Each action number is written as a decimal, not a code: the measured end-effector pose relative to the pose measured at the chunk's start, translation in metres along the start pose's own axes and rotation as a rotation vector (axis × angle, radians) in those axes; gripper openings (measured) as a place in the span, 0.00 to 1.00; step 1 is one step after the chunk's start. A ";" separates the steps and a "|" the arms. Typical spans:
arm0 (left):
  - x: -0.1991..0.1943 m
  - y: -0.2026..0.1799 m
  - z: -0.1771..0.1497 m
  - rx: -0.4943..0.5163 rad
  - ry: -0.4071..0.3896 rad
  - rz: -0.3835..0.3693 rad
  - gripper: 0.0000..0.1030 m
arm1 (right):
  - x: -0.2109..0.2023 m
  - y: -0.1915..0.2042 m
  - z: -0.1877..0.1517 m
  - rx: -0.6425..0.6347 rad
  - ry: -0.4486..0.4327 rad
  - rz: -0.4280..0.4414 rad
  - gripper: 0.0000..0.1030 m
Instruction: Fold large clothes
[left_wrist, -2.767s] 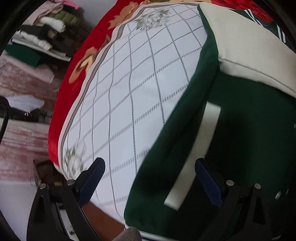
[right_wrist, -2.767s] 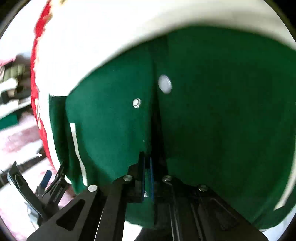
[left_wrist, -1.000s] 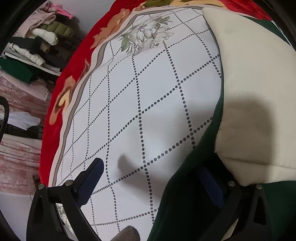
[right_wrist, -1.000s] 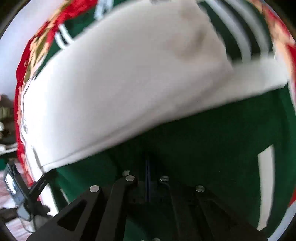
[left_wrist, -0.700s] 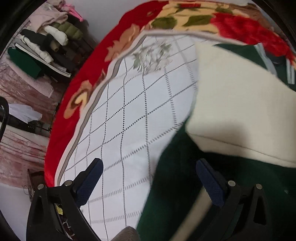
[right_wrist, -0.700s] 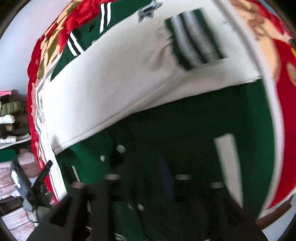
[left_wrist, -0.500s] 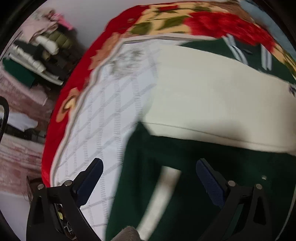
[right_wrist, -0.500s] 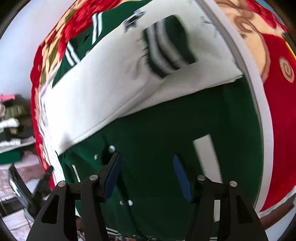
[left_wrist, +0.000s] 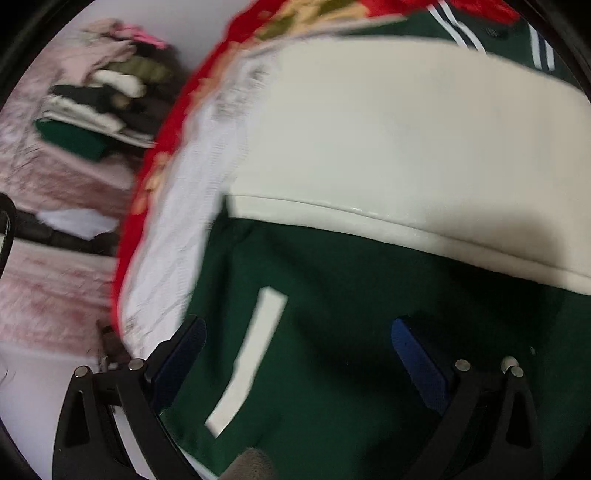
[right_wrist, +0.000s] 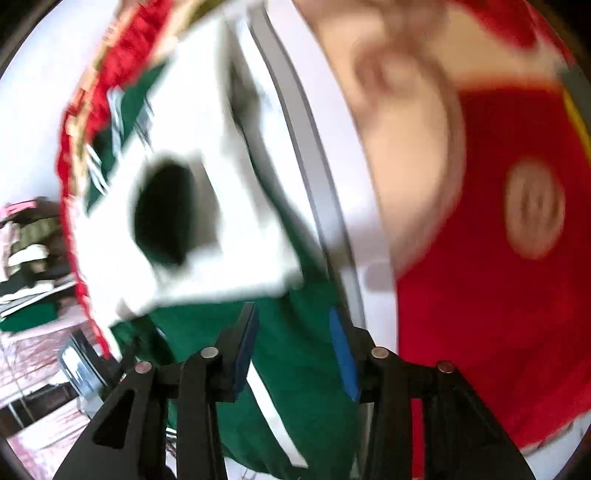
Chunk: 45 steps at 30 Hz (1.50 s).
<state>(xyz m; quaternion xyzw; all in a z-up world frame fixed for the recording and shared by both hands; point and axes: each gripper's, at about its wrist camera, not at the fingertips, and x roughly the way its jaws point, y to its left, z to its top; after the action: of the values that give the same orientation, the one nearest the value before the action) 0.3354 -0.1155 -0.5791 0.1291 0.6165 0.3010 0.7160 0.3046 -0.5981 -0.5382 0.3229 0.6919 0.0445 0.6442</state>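
Observation:
A dark green jacket with cream sleeves lies on a bed. A cream sleeve is folded across its body, and a white pocket strip shows near its lower left. My left gripper is open and empty, just above the green body. In the right wrist view the jacket lies at the left with the cream sleeve and its dark striped cuff. My right gripper is open and empty over the jacket's right edge. Both views are blurred.
The bed has a white checked sheet and a red flowered blanket around its edges. A stack of folded clothes sits on a shelf at the far left. The pink floor lies beyond the bed's left edge.
My right gripper has let go of the jacket, opened and swung right toward the red blanket. My left gripper stayed open and moved right, from over the sheet to over the green body.

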 end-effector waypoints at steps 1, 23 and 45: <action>-0.010 0.001 -0.002 -0.018 -0.011 0.022 1.00 | -0.001 0.003 0.016 -0.003 -0.015 0.022 0.45; -0.059 -0.049 -0.018 -0.071 -0.051 0.049 1.00 | -0.001 0.055 0.086 -0.285 -0.017 -0.075 0.46; -0.198 -0.152 -0.216 0.231 0.053 0.008 1.00 | -0.093 -0.079 -0.027 -0.280 0.122 -0.209 0.75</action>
<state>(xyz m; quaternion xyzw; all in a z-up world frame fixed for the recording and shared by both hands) 0.1576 -0.3914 -0.5490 0.2054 0.6651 0.2341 0.6787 0.2458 -0.6974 -0.4911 0.1532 0.7465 0.0927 0.6408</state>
